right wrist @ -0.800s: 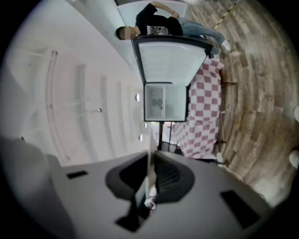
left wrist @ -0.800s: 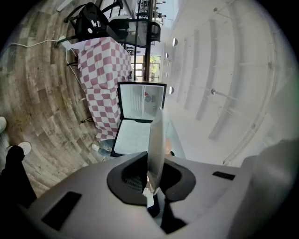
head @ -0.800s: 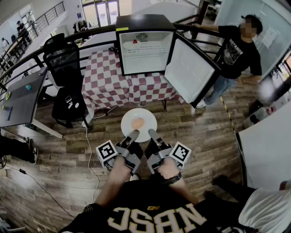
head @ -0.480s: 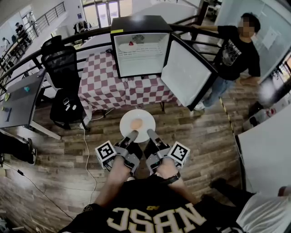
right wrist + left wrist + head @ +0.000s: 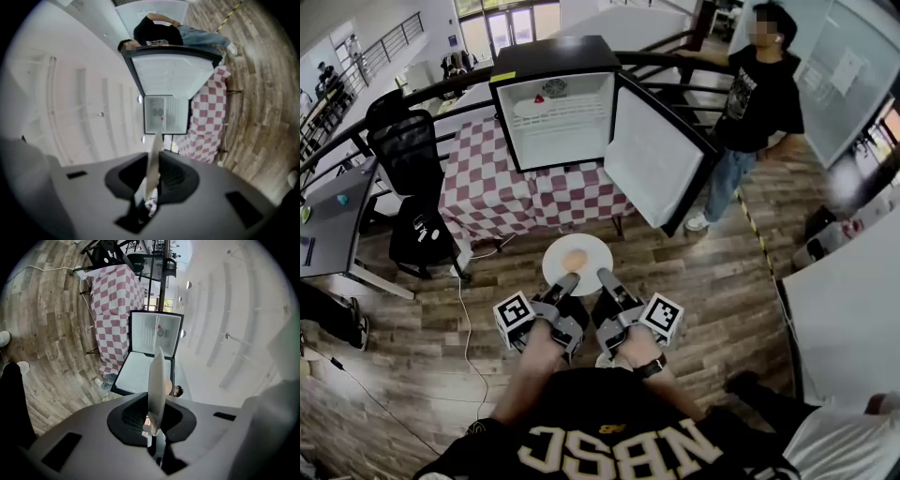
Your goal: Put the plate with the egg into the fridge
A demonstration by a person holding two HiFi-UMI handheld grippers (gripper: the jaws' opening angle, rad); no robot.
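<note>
The plate (image 5: 596,253) is clamped at its near rim by the jaws of the left gripper (image 5: 569,280) and right gripper (image 5: 603,277), well short of the open fridge (image 5: 551,52), so it's best carried dead level or the egg (image 5: 575,261) gets rolled off.

Open fridge (image 5: 558,103) on checkered table (image 5: 520,192)

The left hand-held gripper (image 5: 569,279) and right hand-held gripper (image 5: 603,276) clamp the white plate (image 5: 594,251) bearing the egg (image 5: 574,261).
</note>
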